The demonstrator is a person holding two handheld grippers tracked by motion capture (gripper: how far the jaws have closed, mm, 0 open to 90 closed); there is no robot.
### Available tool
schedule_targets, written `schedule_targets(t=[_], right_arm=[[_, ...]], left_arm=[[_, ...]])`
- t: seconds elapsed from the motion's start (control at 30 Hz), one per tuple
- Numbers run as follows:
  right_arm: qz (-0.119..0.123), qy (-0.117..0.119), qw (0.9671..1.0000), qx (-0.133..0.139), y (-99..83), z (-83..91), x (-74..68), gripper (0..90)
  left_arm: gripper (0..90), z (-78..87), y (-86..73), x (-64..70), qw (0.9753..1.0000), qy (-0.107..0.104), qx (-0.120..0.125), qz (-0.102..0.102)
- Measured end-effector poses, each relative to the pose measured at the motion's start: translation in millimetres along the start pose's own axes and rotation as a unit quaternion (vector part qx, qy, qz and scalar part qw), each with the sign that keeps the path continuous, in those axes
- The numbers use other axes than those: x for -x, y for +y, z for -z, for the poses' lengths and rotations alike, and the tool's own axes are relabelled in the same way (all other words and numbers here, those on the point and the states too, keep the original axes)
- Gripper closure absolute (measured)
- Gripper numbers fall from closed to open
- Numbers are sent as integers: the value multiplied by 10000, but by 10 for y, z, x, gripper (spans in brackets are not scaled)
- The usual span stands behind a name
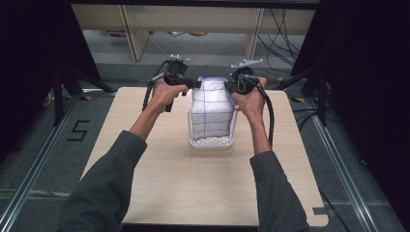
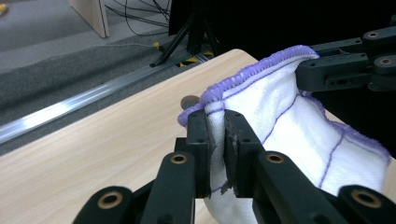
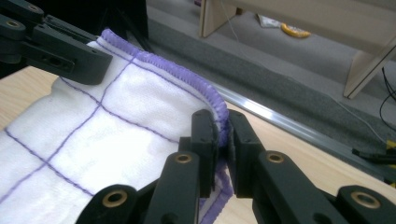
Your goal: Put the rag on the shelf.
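Wooden table (image 1: pixel 159 193) | left gripper (image 2: pixel 216 135) – jaws clamped on cloth (image 2: pixel 285 116) | right gripper (image 3: pixel 223 135) – same

The cloth (image 1: pixel 211 107) is white with a purple grid (purple stitched hem), black claws, pale wood table (image 1: pixel 159 193).

Left hand-held gripper (image 1: pixel 193 83) and right hand-held gripper (image 1: pixel 229 87) face each other, jaws clamped.

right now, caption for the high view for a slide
Both tongs, left and right, hold a white cloth up over a clear tub.
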State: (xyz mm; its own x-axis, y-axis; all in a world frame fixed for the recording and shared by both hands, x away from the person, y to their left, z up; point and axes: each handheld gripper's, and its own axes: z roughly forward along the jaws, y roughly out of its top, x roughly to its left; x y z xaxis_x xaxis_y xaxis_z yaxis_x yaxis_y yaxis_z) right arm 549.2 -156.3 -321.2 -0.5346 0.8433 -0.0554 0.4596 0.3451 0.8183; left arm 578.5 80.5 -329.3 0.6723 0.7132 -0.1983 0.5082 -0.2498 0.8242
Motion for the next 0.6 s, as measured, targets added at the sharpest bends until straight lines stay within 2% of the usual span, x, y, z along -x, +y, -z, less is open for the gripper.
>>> schedule_targets(t=[0.13, 0.2, 0.23, 0.3, 0.37, 0.43, 0.5, 0.53, 0.6], right_arm=[[-17, 1, 9999, -165, -58, -91, 14, 823], [-85, 25, 9996, -262, -75, -124, 2, 821], [-62, 34, 9995, -292, -82, -136, 9, 820], [-172, 59, 9991, -382, -107, -172, 25, 820], [-199, 95, 9989, -422, -127, -198, 41, 819], [-212, 179, 9984, -487, -146, -218, 50, 815], [-201, 169, 9982, -541, -157, -235, 61, 800], [-322, 179, 9973, -630, -164, -239, 55, 780], [-319, 156, 9971, -674, -175, -260, 76, 739]], left_arm=[[807, -61, -80, -44, 9999, -24, -58, 135], [809, -73, -106, -40, 9999, -26, -100, 127], [809, -70, -120, -46, 9998, -19, -175, 37], [810, -71, -140, -54, 9997, -21, -247, 8], [812, -80, -170, -66, 9997, -13, -238, 91], [812, -85, -205, -90, 9993, -68, -370, 42], [812, -94, -236, -102, 9990, -87, -432, 15], [813, -99, -250, -104, 9990, -104, -438, 38], [817, -103, -272, -112, 9989, -82, -457, 20]])
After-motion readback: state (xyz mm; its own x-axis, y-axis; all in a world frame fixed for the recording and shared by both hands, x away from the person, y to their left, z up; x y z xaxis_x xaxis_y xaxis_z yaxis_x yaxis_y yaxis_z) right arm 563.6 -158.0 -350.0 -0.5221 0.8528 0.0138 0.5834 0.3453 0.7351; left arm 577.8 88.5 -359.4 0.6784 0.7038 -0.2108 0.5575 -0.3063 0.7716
